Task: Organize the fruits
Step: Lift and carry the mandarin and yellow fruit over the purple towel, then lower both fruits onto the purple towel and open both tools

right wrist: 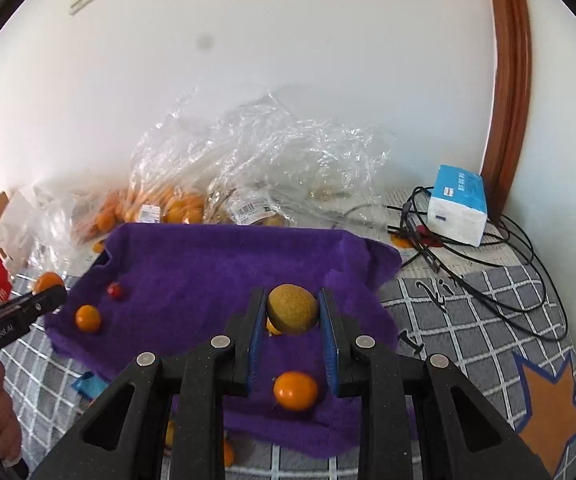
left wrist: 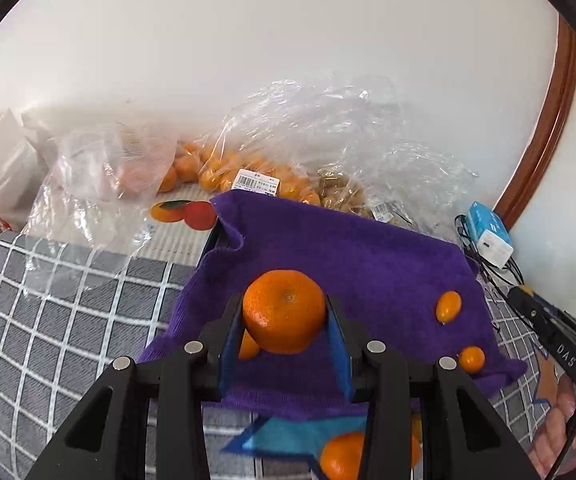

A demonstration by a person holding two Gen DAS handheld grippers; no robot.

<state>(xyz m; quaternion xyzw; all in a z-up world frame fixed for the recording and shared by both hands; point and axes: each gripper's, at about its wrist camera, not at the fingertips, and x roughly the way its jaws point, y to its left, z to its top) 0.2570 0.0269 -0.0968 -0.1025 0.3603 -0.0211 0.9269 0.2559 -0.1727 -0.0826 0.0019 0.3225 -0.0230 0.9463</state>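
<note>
My left gripper (left wrist: 285, 312) is shut on a mandarin orange (left wrist: 283, 310) and holds it above the purple towel (left wrist: 348, 248). Two kumquats (left wrist: 448, 306) lie on the towel to its right. My right gripper (right wrist: 292, 312) is shut on a brown kiwi (right wrist: 292, 309) above the same towel (right wrist: 207, 264). A kumquat (right wrist: 296, 390) lies between its fingers lower down, another kumquat (right wrist: 87, 318) and a small red fruit (right wrist: 115, 290) lie at the towel's left. The left gripper's tip with its mandarin (right wrist: 47, 282) shows at the left edge.
Clear plastic bags of oranges (left wrist: 223, 168) and other produce stand behind the towel against the wall. A blue-white tissue pack (right wrist: 458, 204) and black cables (right wrist: 508, 276) lie at the right. A grey checked cloth (left wrist: 67, 312) covers the table. A mandarin (left wrist: 342, 456) lies below the towel's near edge.
</note>
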